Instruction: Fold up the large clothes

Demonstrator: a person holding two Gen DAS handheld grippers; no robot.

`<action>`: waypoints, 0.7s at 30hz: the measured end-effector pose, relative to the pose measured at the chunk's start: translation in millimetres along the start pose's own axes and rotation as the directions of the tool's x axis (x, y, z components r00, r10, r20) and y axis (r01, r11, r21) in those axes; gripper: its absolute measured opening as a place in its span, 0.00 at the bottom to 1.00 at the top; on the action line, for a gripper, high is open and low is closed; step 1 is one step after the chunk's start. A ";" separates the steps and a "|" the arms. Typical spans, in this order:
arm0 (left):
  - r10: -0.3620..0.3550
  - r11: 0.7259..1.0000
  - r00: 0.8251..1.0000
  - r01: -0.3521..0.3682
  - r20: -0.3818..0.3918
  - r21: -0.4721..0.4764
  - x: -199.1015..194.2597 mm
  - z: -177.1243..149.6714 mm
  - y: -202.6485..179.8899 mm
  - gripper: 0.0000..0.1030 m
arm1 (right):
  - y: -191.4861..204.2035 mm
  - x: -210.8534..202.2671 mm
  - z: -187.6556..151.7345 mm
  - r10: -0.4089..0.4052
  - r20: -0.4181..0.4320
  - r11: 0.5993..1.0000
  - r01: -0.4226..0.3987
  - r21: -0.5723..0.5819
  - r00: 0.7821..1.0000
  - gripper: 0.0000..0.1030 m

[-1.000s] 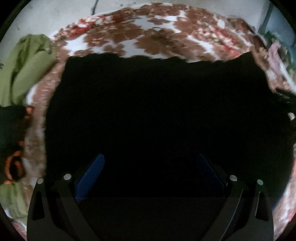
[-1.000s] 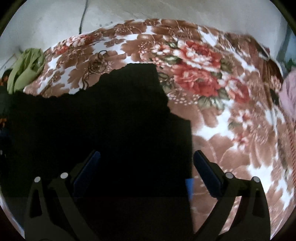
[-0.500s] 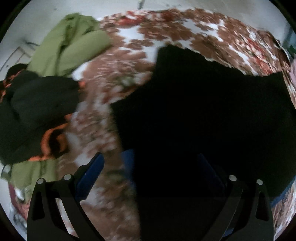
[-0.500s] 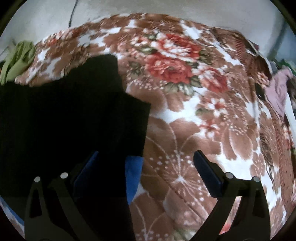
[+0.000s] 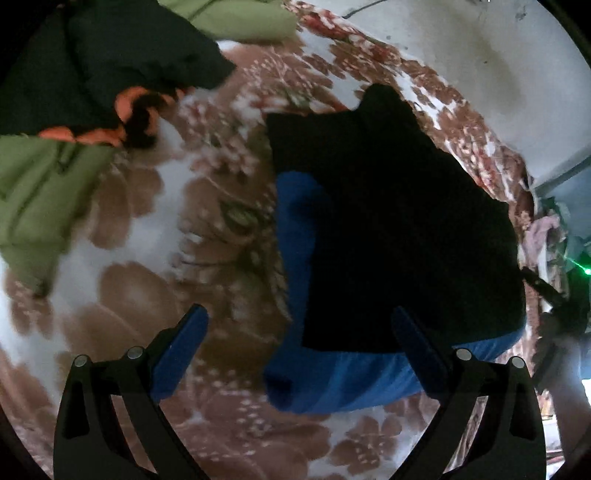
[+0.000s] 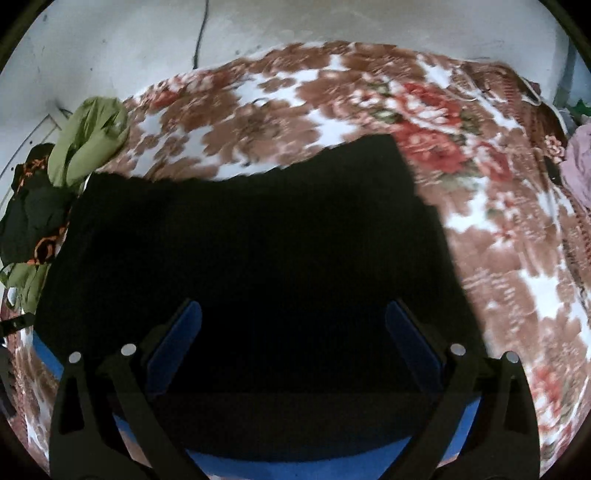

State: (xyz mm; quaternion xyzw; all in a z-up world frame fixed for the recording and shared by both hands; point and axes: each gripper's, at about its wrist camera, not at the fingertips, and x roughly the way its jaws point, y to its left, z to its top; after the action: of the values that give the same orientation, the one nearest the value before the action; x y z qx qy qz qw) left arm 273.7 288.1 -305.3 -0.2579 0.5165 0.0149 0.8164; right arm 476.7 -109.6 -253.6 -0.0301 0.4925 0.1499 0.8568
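Observation:
A large black garment (image 5: 402, 229) (image 6: 258, 258) with a blue inner side lies flat on a flowered blanket (image 5: 147, 266) (image 6: 498, 229). Blue fabric (image 5: 299, 251) shows along its left and near edges. My left gripper (image 5: 299, 350) is open above the garment's near-left corner, holding nothing. My right gripper (image 6: 293, 343) is open over the middle of the black cloth, with nothing between its fingers. A blue strip (image 6: 295, 465) runs along the garment's near hem.
A heap of green (image 5: 40, 192) (image 6: 88, 140) and black-and-orange clothes (image 5: 96, 66) (image 6: 33, 221) lies at the blanket's left side. A pale wall (image 6: 258, 33) stands behind the bed. Pinkish cloth (image 6: 580, 166) sits at the far right.
The left view has swung left and up off the black garment, now showing its blue edge and the clothes heap. The right view has swung back left over the garment. Both grippers stay open.

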 end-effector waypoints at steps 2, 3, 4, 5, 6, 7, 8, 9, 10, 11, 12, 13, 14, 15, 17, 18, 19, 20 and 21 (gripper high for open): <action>-0.043 0.999 0.999 0.044 -0.009 0.010 15.7 -0.3 -1.9 0.95 | 15.1 6.0 -5.9 -0.005 -0.007 1.000 0.005 -0.007 1.000 0.95; -0.058 0.998 0.998 0.058 -0.012 0.016 19.9 0.3 -2.8 0.95 | 19.9 8.3 -8.6 -0.008 -0.010 1.000 0.008 -0.011 1.000 0.95; -0.080 0.996 0.997 0.080 -0.016 0.028 27.9 2.6 -4.7 0.95 | 25.9 11.3 -12.1 -0.011 -0.015 1.000 0.010 -0.015 1.000 0.95; -0.084 0.996 0.996 0.085 -0.016 0.037 31.8 4.8 -5.3 0.95 | 31.1 13.4 -15.6 -0.023 -0.017 0.999 0.023 -0.022 1.000 0.95; -0.078 0.996 0.997 0.078 -0.013 0.049 37.5 8.1 -5.9 0.95 | 33.4 14.8 -17.9 -0.034 -0.015 0.999 0.034 -0.029 0.999 0.95; -0.082 0.995 0.996 0.083 -0.020 0.052 43.9 11.4 -4.8 0.95 | 34.6 15.6 -19.4 -0.042 -0.014 0.999 0.041 -0.034 0.999 0.95; -0.095 0.994 0.995 0.096 -0.031 0.047 48.3 13.8 -2.9 0.95 | 35.9 16.4 -21.2 -0.050 -0.013 0.998 0.049 -0.039 0.999 0.95; -0.115 0.993 0.993 0.116 -0.038 0.035 52.7 16.8 -0.3 0.95 | 36.6 17.5 -23.0 -0.054 -0.011 0.998 0.054 -0.041 0.998 0.95; -0.136 0.990 0.990 0.137 -0.038 0.022 55.3 19.5 2.0 0.95 | 37.5 19.0 -24.9 -0.059 -0.012 0.997 0.058 -0.048 0.998 0.95; -0.168 0.986 0.985 0.168 -0.039 0.006 58.3 22.5 3.8 0.95 | 39.1 21.0 -26.5 -0.069 -0.013 0.996 0.068 -0.061 0.998 0.95; -0.208 0.978 0.977 0.208 -0.040 -0.002 60.2 25.2 4.1 0.95 | 39.8 22.2 -27.5 -0.077 -0.011 0.994 0.076 -0.073 0.997 0.95; -0.239 0.971 0.970 0.239 -0.041 -0.001 60.5 26.4 3.5 0.95 | 40.3 22.9 -28.6 -0.084 -0.009 0.993 0.083 -0.082 0.996 0.95; -0.282 0.959 0.959 0.282 -0.044 0.011 61.3 28.1 0.1 0.95 | 42.1 24.1 -30.1 -0.094 -0.008 0.991 0.093 -0.093 0.996 0.95; -0.304 0.952 0.951 0.306 -0.050 0.030 61.8 29.0 -4.7 0.95 | 43.6 26.7 -32.0 -0.106 -0.008 0.989 0.105 -0.104 0.994 0.95; -0.330 0.940 0.942 0.334 -0.064 0.072 63.6 28.3 -14.2 0.94 | 43.8 30.3 -34.2 -0.117 -0.007 0.988 0.115 -0.107 0.993 0.95; -0.337 0.936 0.939 0.342 -0.075 0.082 67.1 27.7 -17.6 0.94 | 44.7 33.0 -36.0 -0.125 -0.006 0.986 0.124 -0.110 0.992 0.95; -0.329 0.938 0.941 0.335 -0.081 0.086 69.9 27.3 -17.6 0.94 | 46.2 35.6 -37.5 -0.134 -0.003 0.984 0.133 -0.115 0.991 0.96; -0.311 0.944 0.946 0.319 -0.096 0.088 77.3 26.5 -18.5 0.94 | 47.5 37.5 -38.9 -0.142 0.002 0.983 0.141 -0.121 0.990 0.96; -0.308 0.944 0.946 0.317 -0.104 0.085 80.8 26.2 -18.0 0.94 | 48.5 39.5 -40.7 -0.149 0.007 0.981 0.149 -0.124 0.989 0.96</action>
State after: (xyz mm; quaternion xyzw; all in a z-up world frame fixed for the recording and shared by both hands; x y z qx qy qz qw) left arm 338.5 264.3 -358.0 -0.2957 0.5051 -0.1525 0.7963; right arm 447.4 -62.5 -303.5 -0.1202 0.4796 0.1157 0.8615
